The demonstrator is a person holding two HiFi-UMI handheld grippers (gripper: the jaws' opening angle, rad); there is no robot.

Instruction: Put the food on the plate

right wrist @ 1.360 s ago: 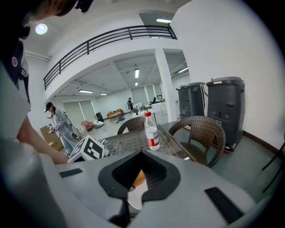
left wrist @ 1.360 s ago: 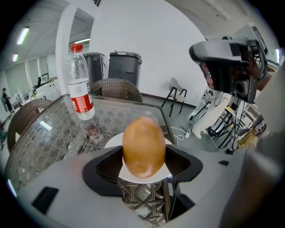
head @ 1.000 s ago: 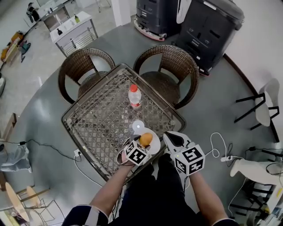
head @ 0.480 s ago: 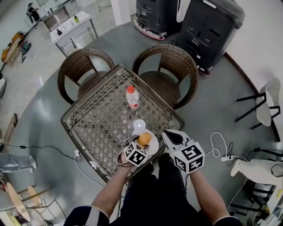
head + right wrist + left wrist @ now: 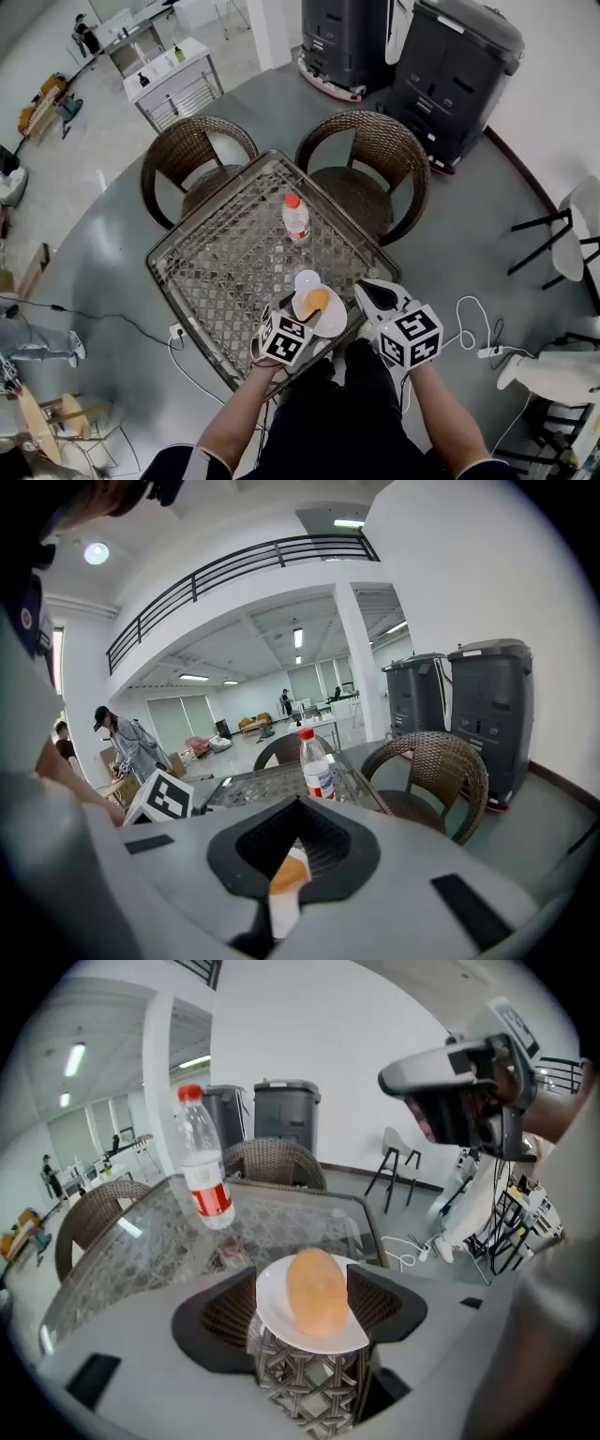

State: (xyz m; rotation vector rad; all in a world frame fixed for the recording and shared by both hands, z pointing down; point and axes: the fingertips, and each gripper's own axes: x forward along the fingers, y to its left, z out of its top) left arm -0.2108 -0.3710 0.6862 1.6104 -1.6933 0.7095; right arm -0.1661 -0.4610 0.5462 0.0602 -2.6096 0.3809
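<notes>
Item: orange oblong food [image 5: 316, 300], lying on white plate [image 5: 335, 322] at near edge of counter [image 5: 225, 253]. Long axis runs straight away from my left hand-held gripper [image 5: 304, 1303].
- Left hand-held gripper: jaws wide apart, plate framed between them.
- Right hand-held gripper [image 5: 284, 890]: jaws together, empty.
- Counter: glass over wicker, bottle [image 5: 295, 217] mid-top.
- Room: two wicker chairs [image 5: 370, 150], grey floor [image 5: 103, 234].

A square glass-topped wicker surface [image 5: 225, 262]. An upright plastic water bottle [image 5: 295, 217] with a red cap stands near its middle. A white plate [image 5: 333, 321] sits at the near corner, with a small white disc [image 5: 307, 279] just beside its far edge.
</notes>
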